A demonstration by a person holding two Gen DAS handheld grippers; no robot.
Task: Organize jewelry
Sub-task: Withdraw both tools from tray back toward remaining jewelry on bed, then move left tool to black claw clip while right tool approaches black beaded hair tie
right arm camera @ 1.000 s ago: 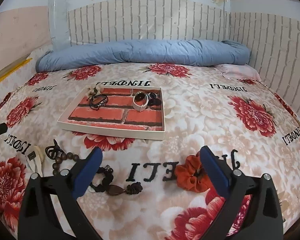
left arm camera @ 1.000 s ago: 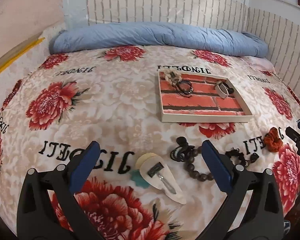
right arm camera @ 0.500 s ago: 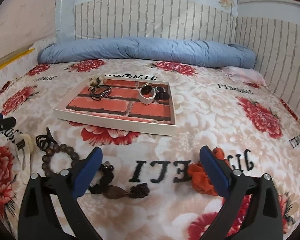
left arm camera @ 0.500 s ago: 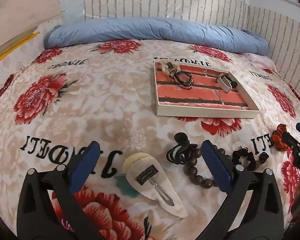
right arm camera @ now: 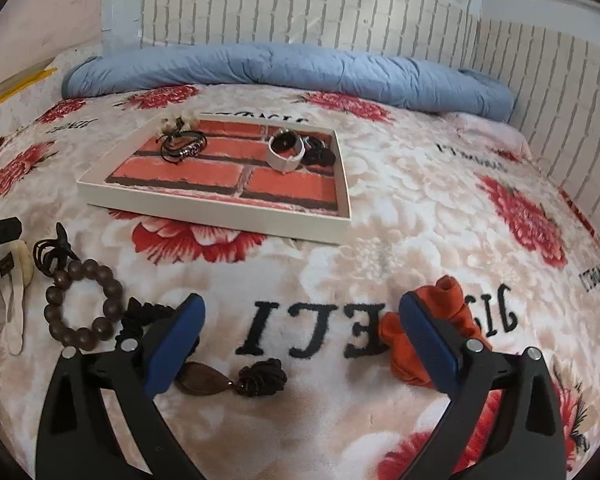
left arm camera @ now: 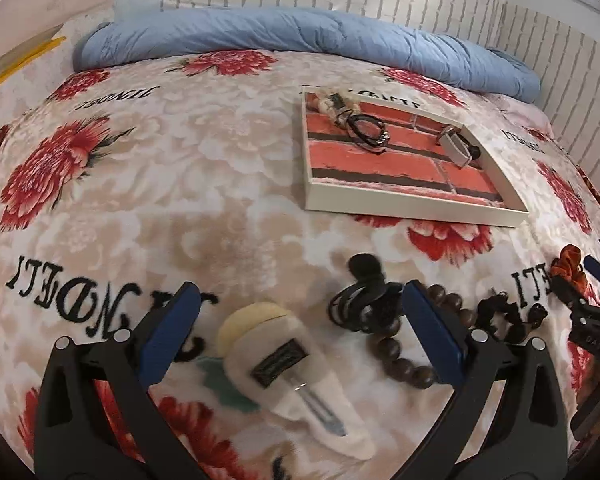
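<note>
A cream hair clip (left arm camera: 296,376) lies on the floral bedspread between the fingers of my open left gripper (left arm camera: 300,332). Just right of it are a black hair tie (left arm camera: 360,300) and a brown bead bracelet (left arm camera: 404,356). My right gripper (right arm camera: 300,336) hangs open over the bedspread, with a dark pendant bracelet (right arm camera: 228,376) by its left finger and an orange scrunchie (right arm camera: 428,332) behind its right finger. The bead bracelet (right arm camera: 82,304) shows at the left there. A brick-patterned tray (left arm camera: 400,196) (right arm camera: 220,210) farther back holds a black cord bracelet (right arm camera: 182,146) and a white band (right arm camera: 286,152).
A rolled blue quilt (right arm camera: 284,68) lies along the head of the bed against a brick-pattern wall. The right gripper's tip (left arm camera: 592,304) shows at the right edge of the left wrist view. Open bedspread lies left of the tray.
Both grippers have moved lower and closer to the bedspread. The hair clip now sits larger between the left fingers, and the scrunchie has slid behind the right gripper's right finger.
</note>
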